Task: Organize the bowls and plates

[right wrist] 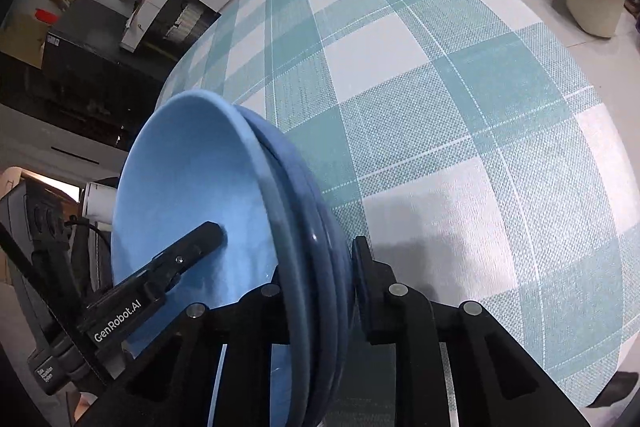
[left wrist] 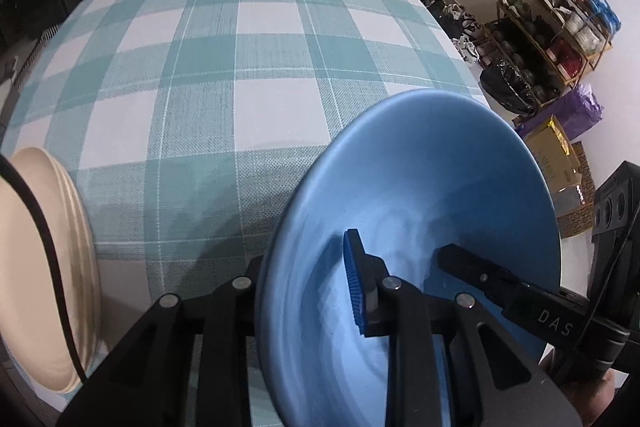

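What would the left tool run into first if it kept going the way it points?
Probably the checked tablecloth. The left tool pinches the rim of a blue bowl and points down at bare cloth; depth is hard to judge.

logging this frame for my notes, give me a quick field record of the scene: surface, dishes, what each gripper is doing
surface: table under a teal and white checked cloth
blue dishes: stack of blue bowls, held tilted on edge over the cloth
left gripper: shut on the stack's rim, one finger inside the top bowl
right gripper: shut on the stack's rim from the opposite side
other dishes: cream plates stacked at the left table edge
background: shoe rack, white bin
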A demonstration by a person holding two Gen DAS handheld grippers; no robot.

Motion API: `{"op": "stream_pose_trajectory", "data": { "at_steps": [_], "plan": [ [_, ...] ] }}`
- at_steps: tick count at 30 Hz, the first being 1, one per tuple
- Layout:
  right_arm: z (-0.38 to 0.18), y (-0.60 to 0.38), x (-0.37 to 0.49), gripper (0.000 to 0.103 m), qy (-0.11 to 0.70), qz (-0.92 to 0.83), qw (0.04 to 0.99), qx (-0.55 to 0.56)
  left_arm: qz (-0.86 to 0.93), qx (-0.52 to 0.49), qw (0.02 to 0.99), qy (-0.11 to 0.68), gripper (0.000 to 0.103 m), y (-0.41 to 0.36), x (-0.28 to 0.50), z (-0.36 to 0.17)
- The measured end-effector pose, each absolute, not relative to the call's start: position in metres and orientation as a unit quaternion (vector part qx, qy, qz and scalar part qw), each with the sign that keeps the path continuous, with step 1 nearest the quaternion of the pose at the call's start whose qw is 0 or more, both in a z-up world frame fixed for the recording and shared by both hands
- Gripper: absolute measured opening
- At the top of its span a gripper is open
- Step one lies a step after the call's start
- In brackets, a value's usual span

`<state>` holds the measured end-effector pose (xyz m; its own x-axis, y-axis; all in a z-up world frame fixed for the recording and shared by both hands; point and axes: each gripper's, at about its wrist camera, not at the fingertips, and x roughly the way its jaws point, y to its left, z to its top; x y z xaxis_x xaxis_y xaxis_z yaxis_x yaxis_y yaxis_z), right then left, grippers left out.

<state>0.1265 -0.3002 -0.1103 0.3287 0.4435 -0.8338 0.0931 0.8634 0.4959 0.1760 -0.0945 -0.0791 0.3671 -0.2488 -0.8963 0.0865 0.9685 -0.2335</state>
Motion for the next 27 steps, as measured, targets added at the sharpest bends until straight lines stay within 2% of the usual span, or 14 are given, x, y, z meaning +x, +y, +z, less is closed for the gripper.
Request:
{"op": "stream_pose_trajectory", "data": {
  "at_steps": [11,27],
  "plan": [
    [-0.074,-0.273,0.122,0.019,0.562,0.131,0.796,0.182,-0.079,-0.095,0.836,0.535,0.024,-0.064,0.161,-0.051],
    [-0.009,-0.142,0.128,0.019,0.556,0.223,0.787,0.147,0.024,-0.121,0.861,0.493,0.025,0.063,0.135,0.011]
  ]
}}
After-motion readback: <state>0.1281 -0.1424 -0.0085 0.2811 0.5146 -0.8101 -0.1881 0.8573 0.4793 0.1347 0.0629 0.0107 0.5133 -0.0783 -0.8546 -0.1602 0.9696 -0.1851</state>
